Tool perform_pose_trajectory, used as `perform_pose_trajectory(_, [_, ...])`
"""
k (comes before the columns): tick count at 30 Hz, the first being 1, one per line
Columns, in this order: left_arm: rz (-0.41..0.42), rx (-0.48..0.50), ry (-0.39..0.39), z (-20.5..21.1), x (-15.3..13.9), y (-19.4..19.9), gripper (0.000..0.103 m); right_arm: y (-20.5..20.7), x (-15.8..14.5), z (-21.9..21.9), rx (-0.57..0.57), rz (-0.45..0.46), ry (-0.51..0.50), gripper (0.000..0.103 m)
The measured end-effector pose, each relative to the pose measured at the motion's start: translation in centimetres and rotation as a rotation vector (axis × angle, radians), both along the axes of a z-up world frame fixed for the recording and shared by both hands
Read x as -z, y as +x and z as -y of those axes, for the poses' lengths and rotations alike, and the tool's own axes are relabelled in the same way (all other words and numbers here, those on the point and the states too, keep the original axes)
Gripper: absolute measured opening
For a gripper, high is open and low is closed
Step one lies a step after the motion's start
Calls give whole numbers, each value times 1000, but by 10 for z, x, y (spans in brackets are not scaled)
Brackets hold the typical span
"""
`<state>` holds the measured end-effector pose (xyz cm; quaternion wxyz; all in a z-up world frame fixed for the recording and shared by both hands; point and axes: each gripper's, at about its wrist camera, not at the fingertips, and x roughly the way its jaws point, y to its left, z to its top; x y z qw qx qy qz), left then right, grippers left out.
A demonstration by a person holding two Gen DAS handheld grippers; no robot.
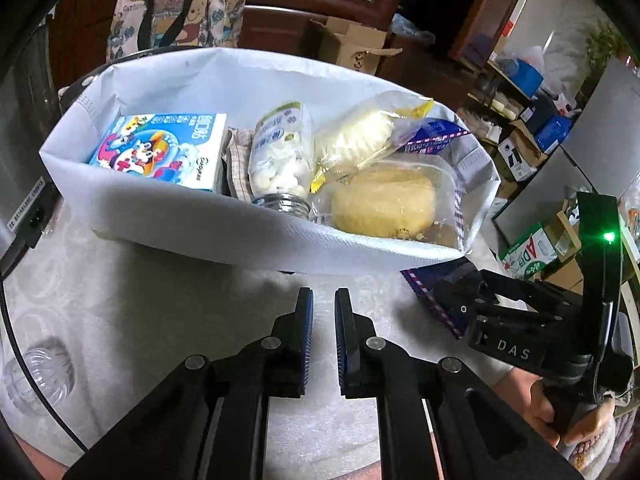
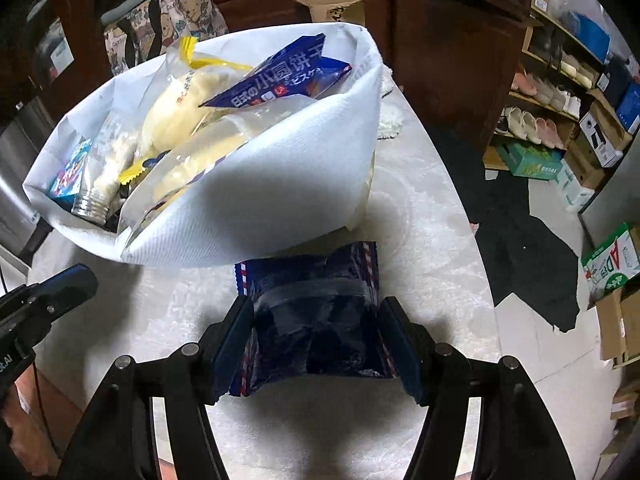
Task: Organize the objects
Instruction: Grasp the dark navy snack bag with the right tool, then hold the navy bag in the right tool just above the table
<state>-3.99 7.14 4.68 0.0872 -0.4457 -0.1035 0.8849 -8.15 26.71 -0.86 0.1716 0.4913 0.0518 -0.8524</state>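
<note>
Right gripper (image 2: pixel 316 332) clamped across the sides of a dark blue snack packet (image 2: pixel 316 320), just in front of the near wall of the white fabric bin (image 2: pixel 256 208), probably for lifting over that rim to join the other snacks. Left gripper (image 1: pixel 324 320) pinched shut on nothing, also just before the bin. Open room mostly above the bin, already crowded inside.

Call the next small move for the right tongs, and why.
Probably lift the dark packet and carry it over the white bag's rim. The right tongs already grip its two sides on the table, and the bag, open just beyond, holds the other snacks.
</note>
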Motion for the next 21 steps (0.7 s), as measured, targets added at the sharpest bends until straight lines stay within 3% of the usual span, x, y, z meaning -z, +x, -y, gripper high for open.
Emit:
perform_pose_trajectory(13, [9, 21, 4, 1, 0, 0, 9, 5, 9, 17, -22, -2, 82, 69])
perform_pose_trajectory(21, [5, 19, 1, 0, -1, -1, 9, 6, 10, 20, -34, -3, 80, 69])
